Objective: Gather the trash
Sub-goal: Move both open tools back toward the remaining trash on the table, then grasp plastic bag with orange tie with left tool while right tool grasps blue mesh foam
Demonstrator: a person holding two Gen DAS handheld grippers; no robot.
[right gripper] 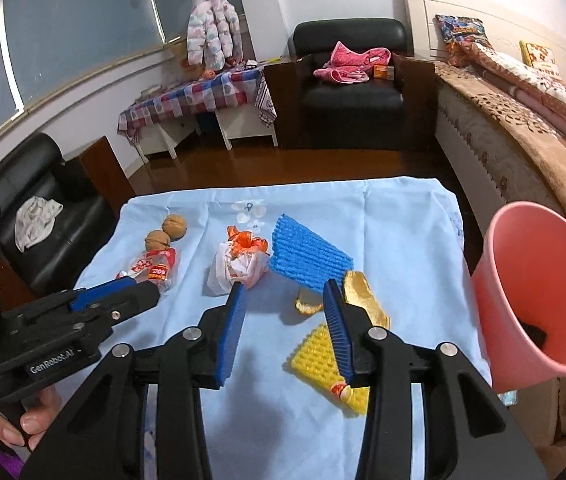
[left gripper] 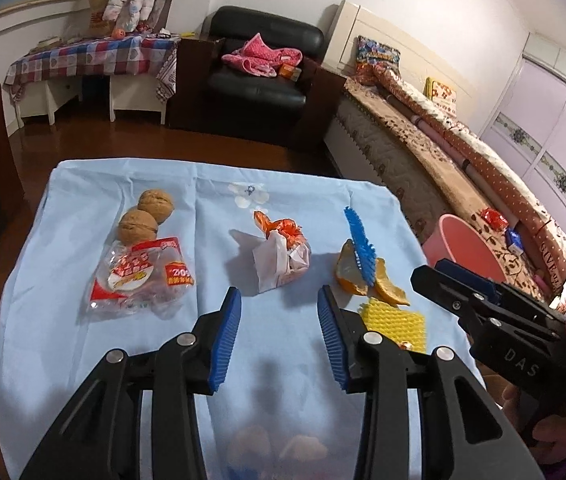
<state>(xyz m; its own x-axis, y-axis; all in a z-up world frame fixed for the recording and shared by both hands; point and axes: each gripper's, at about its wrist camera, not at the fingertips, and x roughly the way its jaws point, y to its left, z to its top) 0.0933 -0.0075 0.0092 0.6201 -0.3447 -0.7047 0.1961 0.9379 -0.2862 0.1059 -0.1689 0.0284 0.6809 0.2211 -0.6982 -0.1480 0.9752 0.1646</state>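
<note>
Blue ribbed pads line both grippers, and both sets of fingers stand wide apart with nothing between them. The left gripper [left gripper: 279, 292] hovers over the pale blue cloth [left gripper: 63, 320]; just ahead of its tips sits a crumpled bag [left gripper: 283, 260], white with an orange knot. Ahead and to the left of its fingers lies a clear snack wrapper [left gripper: 143, 276] with red print, and beyond that two walnuts [left gripper: 147, 216] touch each other. Ahead and to the right of the right finger lie orange peels [left gripper: 367, 276], with a blue mat [left gripper: 359, 246] leaning edge-on over them and a yellow mat [left gripper: 395, 322] just beside that finger.

The right gripper [right gripper: 285, 288] points at the same spread. The bag is at its left fingertip, the blue mat just past the tips, one peel [right gripper: 309, 304] between the fingers and another [right gripper: 363, 296] behind the right finger. The yellow mat lies under that finger, with a small red-and-white scrap [right gripper: 341, 391] on it, perhaps a wrapper. Off to the right, beyond the cloth edge, stands a pink bin [right gripper: 531, 280], tilted toward the camera, something dark at its bottom. Further off are a black armchair [right gripper: 351, 92] and a bed [right gripper: 523, 128].
</note>
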